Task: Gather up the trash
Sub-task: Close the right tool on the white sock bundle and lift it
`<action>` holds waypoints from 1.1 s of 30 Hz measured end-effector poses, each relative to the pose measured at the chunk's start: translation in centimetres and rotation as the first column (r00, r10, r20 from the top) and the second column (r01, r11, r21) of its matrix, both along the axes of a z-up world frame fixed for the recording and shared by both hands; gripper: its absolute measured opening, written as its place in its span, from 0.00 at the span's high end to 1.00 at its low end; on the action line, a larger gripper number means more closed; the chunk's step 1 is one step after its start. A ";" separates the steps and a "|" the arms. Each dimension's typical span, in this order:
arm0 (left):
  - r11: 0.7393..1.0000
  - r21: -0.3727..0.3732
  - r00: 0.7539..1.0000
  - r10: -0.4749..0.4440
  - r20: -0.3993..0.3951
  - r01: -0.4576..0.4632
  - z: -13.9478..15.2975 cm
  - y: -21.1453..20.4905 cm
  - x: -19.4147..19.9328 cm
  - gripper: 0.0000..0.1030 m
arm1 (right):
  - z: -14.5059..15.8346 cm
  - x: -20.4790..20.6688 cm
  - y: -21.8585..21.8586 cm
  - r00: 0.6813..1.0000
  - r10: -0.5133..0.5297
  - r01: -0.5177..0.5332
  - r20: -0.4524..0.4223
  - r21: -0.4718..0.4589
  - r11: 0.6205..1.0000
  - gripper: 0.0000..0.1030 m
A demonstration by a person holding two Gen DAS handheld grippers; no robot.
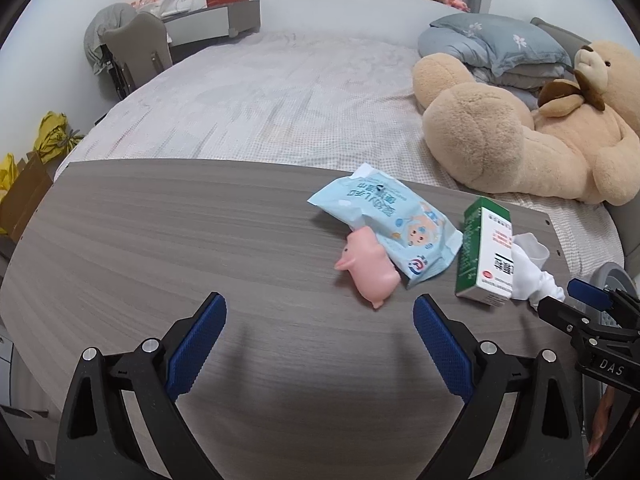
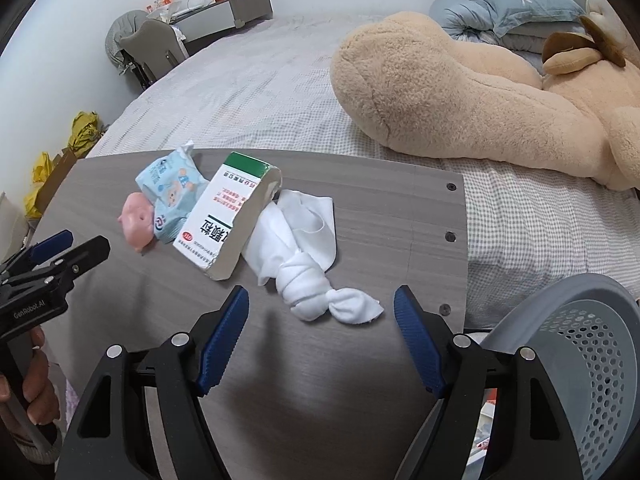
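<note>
On the grey wood table (image 1: 160, 248) lie a light blue wipes packet (image 1: 384, 220), a pink toy pig (image 1: 366, 268), a green and white medicine box (image 1: 486, 252) and a knotted white cloth (image 1: 532, 276). My left gripper (image 1: 320, 312) is open and empty, above the table just in front of the pig. In the right wrist view my right gripper (image 2: 322, 304) is open and empty, its jaws on either side of the white cloth's (image 2: 304, 252) knotted end. The box (image 2: 228, 224), packet (image 2: 172, 196) and pig (image 2: 136, 220) lie beyond to the left. The left gripper (image 2: 86, 248) shows there too.
A grey perforated bin (image 2: 580, 352) stands at the table's right edge. Behind the table is a bed (image 1: 272, 100) with a big tan teddy bear (image 1: 520, 128) and folded blue bedding (image 1: 496, 40). Yellow bags (image 1: 52, 136) lie on the floor at left.
</note>
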State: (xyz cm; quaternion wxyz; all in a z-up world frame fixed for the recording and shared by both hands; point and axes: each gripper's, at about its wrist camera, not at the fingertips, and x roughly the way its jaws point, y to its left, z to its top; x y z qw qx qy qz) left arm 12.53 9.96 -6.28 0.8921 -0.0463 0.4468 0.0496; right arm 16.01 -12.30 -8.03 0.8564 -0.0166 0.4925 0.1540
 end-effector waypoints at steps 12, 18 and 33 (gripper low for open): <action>1.000 0.001 0.999 0.031 -0.013 -0.031 -0.1 1.1 0.9 0.10 | -0.4 1.5 1.8 0.999 0.046 -0.046 -0.002 -0.072 0.996 0.30; 0.999 0.000 0.999 0.035 -0.011 -0.035 0.0 1.5 1.0 0.10 | -0.6 2.0 2.4 0.998 0.059 -0.059 -0.010 -0.082 0.995 0.30; 1.000 -0.011 1.000 0.023 -0.014 -0.023 0.1 1.2 1.1 0.10 | -0.7 1.4 3.2 0.996 0.084 -0.084 -0.001 -0.109 0.991 0.74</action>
